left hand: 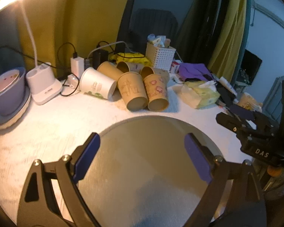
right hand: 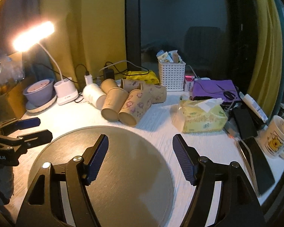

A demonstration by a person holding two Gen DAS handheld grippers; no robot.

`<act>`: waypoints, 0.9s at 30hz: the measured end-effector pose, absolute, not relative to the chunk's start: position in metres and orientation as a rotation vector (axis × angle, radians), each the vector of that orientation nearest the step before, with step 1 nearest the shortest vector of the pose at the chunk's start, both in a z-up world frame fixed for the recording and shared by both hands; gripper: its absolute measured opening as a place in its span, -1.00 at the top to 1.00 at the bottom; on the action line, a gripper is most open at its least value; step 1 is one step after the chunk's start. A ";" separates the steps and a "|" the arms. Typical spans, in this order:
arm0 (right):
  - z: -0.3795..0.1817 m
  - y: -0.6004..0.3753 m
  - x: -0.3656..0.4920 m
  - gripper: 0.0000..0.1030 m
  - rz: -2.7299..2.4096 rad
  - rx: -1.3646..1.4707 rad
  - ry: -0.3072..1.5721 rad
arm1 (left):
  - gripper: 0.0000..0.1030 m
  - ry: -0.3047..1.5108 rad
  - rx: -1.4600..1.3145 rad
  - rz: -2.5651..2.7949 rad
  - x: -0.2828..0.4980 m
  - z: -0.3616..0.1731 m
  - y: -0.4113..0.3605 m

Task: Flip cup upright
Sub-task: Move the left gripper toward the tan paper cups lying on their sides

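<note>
Several paper cups lie on their sides in a cluster on the white table. A white cup (left hand: pixel 97 84) (right hand: pixel 93 95) lies at the left, a plain brown cup (left hand: pixel 132 92) (right hand: pixel 113 103) and a brown flowered cup (left hand: pixel 157 92) (right hand: pixel 135 106) in front, with more brown cups behind. A round grey tray (left hand: pixel 142 170) (right hand: pixel 113 170) lies in front of them. My left gripper (left hand: pixel 142 140) is open and empty above the tray. My right gripper (right hand: pixel 140 143) is open and empty above the tray's right part; it also shows in the left wrist view (left hand: pixel 242 121).
A desk lamp base (left hand: pixel 42 84) and a purple bowl (left hand: pixel 6 92) stand at the left. A yellow tissue pack (right hand: pixel 202 116), white basket (right hand: pixel 171 75), purple cloth (right hand: pixel 214 89), a mug (right hand: pixel 279 138) and a dark phone (right hand: pixel 259 162) are at the right. Chargers and cables lie behind the cups.
</note>
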State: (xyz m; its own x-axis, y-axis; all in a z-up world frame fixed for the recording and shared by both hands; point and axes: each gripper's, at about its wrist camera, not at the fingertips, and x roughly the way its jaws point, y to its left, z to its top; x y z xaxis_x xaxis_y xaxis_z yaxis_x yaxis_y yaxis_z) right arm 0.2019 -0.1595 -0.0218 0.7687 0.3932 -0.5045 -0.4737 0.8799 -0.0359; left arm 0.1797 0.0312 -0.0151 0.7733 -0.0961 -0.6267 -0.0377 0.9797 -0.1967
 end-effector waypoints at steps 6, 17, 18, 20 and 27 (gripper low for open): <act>-0.021 -0.147 0.243 -0.42 0.499 -0.172 0.537 | -0.78 0.726 -0.202 -0.037 0.228 -0.020 0.031; -0.028 -0.136 0.300 -0.42 0.533 -0.188 0.581 | -0.78 0.841 -0.297 -0.039 0.315 -0.050 0.032; -0.028 -0.136 0.303 -0.42 0.533 -0.187 0.581 | -0.77 0.852 -0.304 -0.033 0.322 -0.054 0.031; -0.026 -0.139 0.310 -0.42 0.534 -0.179 0.577 | -0.77 0.865 -0.314 -0.030 0.331 -0.059 0.030; -0.027 -0.146 0.324 -0.42 0.533 -0.160 0.585 | -0.76 0.880 -0.323 -0.013 0.349 -0.064 0.028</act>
